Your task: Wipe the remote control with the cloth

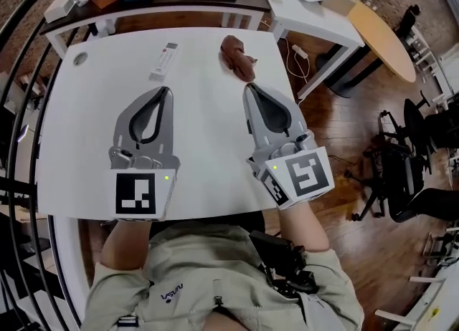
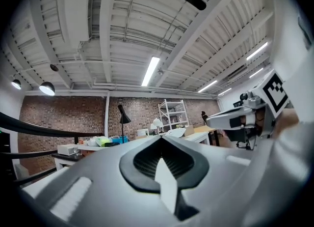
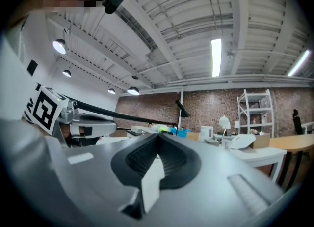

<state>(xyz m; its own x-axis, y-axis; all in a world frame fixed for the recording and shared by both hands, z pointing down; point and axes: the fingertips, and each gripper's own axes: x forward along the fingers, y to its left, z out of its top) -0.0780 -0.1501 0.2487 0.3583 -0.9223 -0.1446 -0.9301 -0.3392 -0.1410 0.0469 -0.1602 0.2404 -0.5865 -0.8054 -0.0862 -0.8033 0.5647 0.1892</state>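
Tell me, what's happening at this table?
A person is holding a claw tool in each hand above a white table. The left claw and the right claw are both shut and empty. Farther along the table lie a remote control and, to its right and apart from it, a crumpled brown cloth. Neither claw touches either one, so the wiping hasn't begun.

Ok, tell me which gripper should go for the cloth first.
Right. The right gripper sits just short of the brown cloth, pointing toward it, jaws shut and empty. The left gripper lines up with the remote control instead, so it probably suits steadying that.
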